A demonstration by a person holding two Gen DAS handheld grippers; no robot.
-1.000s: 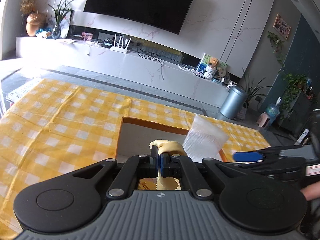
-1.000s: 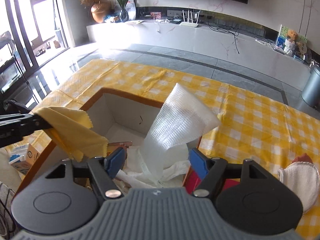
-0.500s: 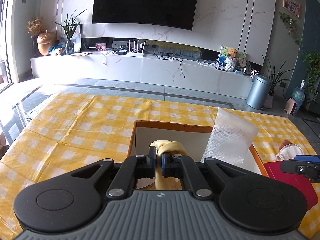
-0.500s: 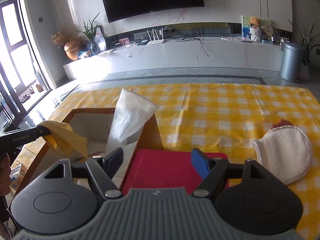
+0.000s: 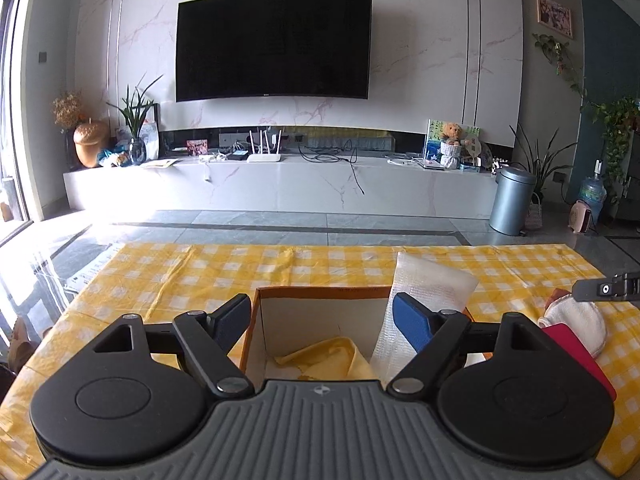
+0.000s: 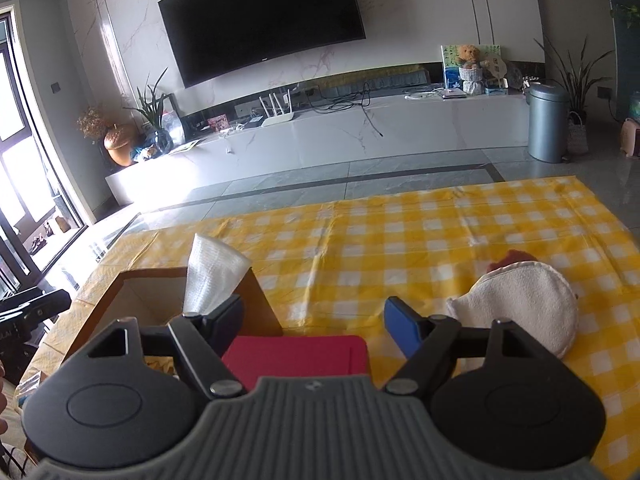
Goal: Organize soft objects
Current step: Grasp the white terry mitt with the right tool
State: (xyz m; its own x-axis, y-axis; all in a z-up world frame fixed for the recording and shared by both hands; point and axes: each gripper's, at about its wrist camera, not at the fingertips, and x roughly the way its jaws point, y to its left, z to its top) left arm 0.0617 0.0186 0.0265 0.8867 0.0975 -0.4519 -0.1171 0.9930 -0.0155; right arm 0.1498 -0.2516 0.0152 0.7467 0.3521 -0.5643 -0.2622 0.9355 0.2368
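Left claw [image 5: 320, 320] spreading wide, nothing pinched; yellow cloth [image 5: 328, 358] lying loose on the floor of the cardboard box [image 5: 320, 292], below and just past the tips. Bubble wrap sheet [image 5: 424, 304] standing tall in the box's right corner, right behind the right finger [image 5: 412, 326]. Right claw [image 6: 314, 326] also parting, empty, hanging over the red folded cloth [image 6: 296, 354] directly beneath, with the round white pad [image 6: 520, 312] off past its right finger on the checked tablecloth [image 6: 380, 240].

Risks, as judged:
1. Snagging the bubble wrap on withdrawal of the left claw, tipping it out of the box.
2. Closing the right claw from too high, skimming only the top fold of the red cloth and dragging it rather than lifting.
3. Clipping the box wall, just beside the right claw's left finger, and shoving the box.
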